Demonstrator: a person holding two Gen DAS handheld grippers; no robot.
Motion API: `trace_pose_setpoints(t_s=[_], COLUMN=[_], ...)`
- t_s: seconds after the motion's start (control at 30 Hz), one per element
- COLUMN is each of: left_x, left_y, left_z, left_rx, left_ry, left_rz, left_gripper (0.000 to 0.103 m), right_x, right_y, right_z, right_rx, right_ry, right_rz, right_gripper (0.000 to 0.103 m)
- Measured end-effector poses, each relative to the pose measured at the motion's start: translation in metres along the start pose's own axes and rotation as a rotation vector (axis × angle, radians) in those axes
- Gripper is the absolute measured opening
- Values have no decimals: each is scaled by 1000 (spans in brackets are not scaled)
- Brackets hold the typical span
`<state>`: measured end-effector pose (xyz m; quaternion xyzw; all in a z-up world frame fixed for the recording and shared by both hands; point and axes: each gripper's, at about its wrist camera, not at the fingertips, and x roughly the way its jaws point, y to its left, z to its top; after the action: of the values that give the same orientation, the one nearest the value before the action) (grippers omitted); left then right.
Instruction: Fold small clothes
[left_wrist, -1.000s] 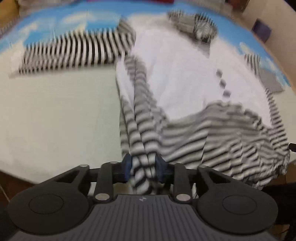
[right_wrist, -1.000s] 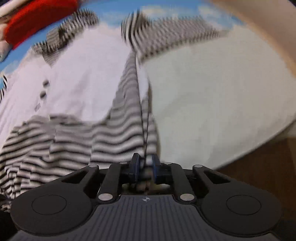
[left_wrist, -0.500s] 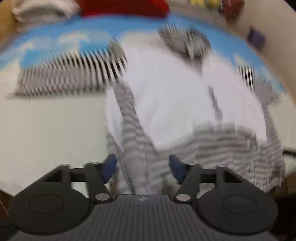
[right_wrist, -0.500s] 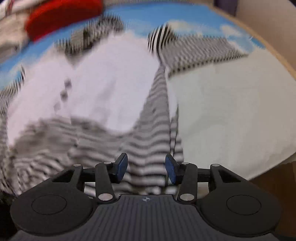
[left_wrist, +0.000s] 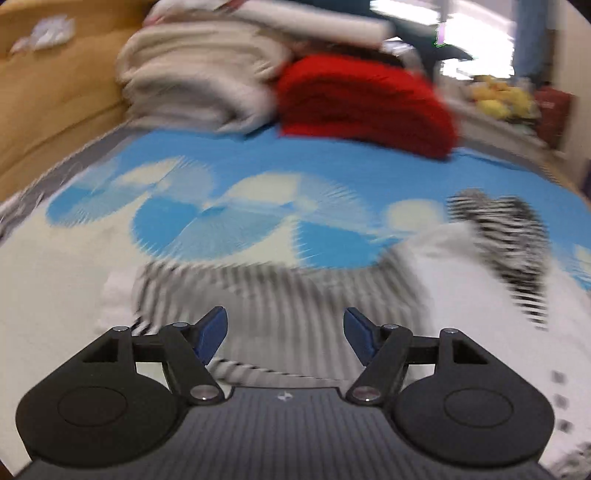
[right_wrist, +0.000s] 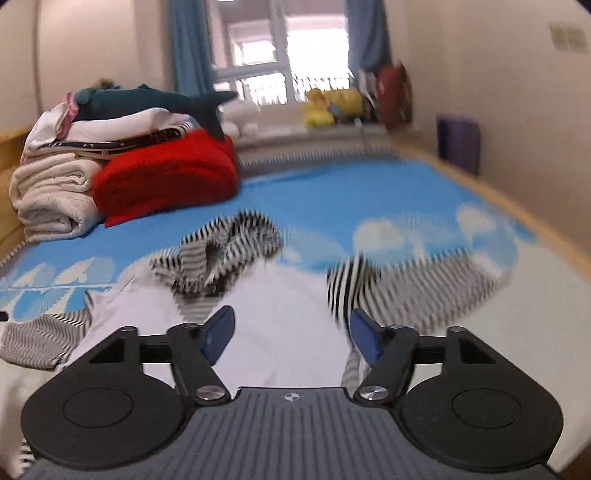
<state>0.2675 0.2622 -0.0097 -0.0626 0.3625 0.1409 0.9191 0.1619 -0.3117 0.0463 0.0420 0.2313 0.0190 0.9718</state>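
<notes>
A small white garment (right_wrist: 280, 314) with black-and-white striped sleeves and hood lies flat on the bed. Its striped hood (right_wrist: 225, 251) is at the far end; it also shows in the left wrist view (left_wrist: 506, 236). One striped sleeve (left_wrist: 280, 299) stretches out sideways just ahead of my left gripper (left_wrist: 284, 330), which is open and empty above it. The other striped sleeve (right_wrist: 417, 284) lies to the right of my right gripper (right_wrist: 291, 332), which is open and empty over the white body. Both views are motion-blurred.
The bed sheet (right_wrist: 351, 206) is blue with white clouds. A red folded blanket (right_wrist: 166, 177) and a pile of cream blankets (right_wrist: 51, 195) sit at the bed's far end, also in the left wrist view (left_wrist: 362, 99). A wooden bed rail (left_wrist: 48, 96) runs on the left, a wall (right_wrist: 517, 92) on the right.
Both grippers let go of the striped hem they held a second ago, opened wide, and moved forward over the garment, tilting up toward the head of the bed.
</notes>
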Motion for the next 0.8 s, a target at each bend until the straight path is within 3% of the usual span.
trace_pose_setpoints(t_s=[0.1,0.17,0.2,0.23,0.27,0.43,0.5,0.57,0.63,0.7,0.8], left_x=[39,64,70,74,77,96,97,101,104,108,103], left_y=[49,80,93,105,115,139,137,135,134,131,122], left_z=[-18,-24,-23,-21,-21,-18,-16,-14,-13,-12,-9], left_rx=[-132,-222,-271,-314,-338,-484,-478,-455,-435,-433,-403], left_ry=[78,190,186,170,170,162,149,144,148,142,110], left_rz=[60,100,99,104,115,107,127,161,198,205,239], left_gripper=[75,72,72,72,72,70,62,46,19,7,6], right_x=[29,55,67,84,97,107,111,114,118,122,123], right_y=[1,-2,-5,-6,-5,11,13,14,17,21,23], right_z=[9,-4,-15,-24,-26,-19,-19,-15,-15,-18,-20], right_rx=[-38,-33,-16,-10,-5,-77,-83,-71,-69,-66,-65], right_ry=[0,29,58,140,203,160,173,181,190,207,223], right_rz=[-10,-38,-55,-81,-94,-59,-55,-50,-49,-51,-48], right_gripper=[72,72,71,69,58,55,55,55,55,54,48])
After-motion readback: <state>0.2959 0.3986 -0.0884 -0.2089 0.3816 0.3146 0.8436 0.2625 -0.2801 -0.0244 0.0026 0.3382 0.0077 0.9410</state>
